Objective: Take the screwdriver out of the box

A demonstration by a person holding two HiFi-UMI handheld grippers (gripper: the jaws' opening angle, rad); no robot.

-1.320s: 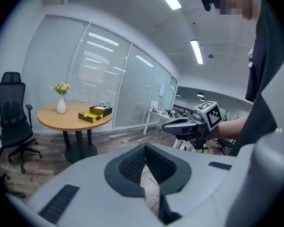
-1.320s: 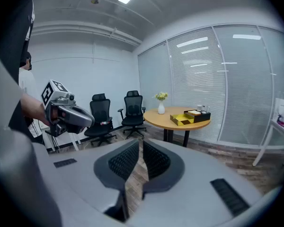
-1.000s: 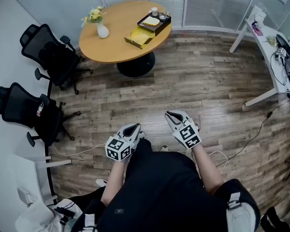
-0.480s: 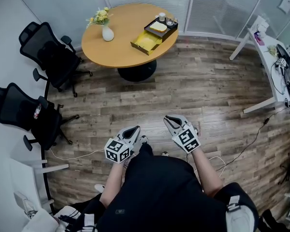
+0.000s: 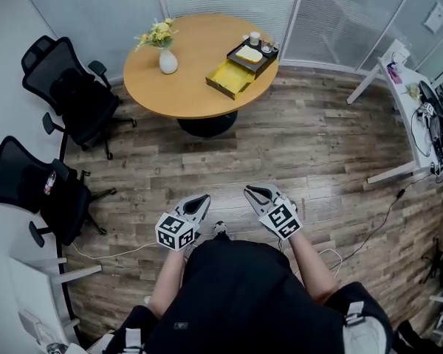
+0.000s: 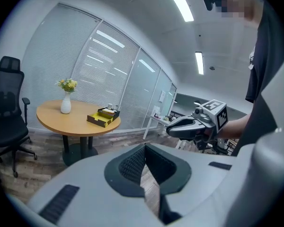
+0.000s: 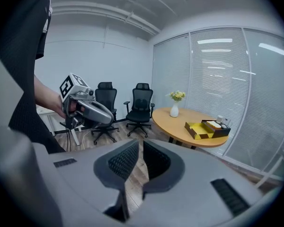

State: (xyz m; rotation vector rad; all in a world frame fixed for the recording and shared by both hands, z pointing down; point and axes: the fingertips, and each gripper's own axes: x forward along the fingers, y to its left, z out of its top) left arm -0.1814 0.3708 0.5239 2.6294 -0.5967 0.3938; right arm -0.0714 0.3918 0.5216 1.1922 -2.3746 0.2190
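Round counter (image 5: 184, 87) well ahead: get close first.
Your left tongs (image 5: 201, 199) and right tongs (image 5: 251, 192) are pressed together, holding nothing. The open box (image 5: 252, 53) sits at that counter's right edge, screwdriver too small to see. Part one pair only once over it.

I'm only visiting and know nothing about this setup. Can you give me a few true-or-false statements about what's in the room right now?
1. The box sits on the round table. True.
2. The vase of flowers stands on the floor. False: it stands on the round table, apart from the box.
3. The left gripper and the right gripper both have their jaws together with nothing between them. True.
4. The right gripper is reaching into the box. False: it is held over the wooden floor, well short of the table.
5. Two black office chairs stand along the left side of the head view. True.
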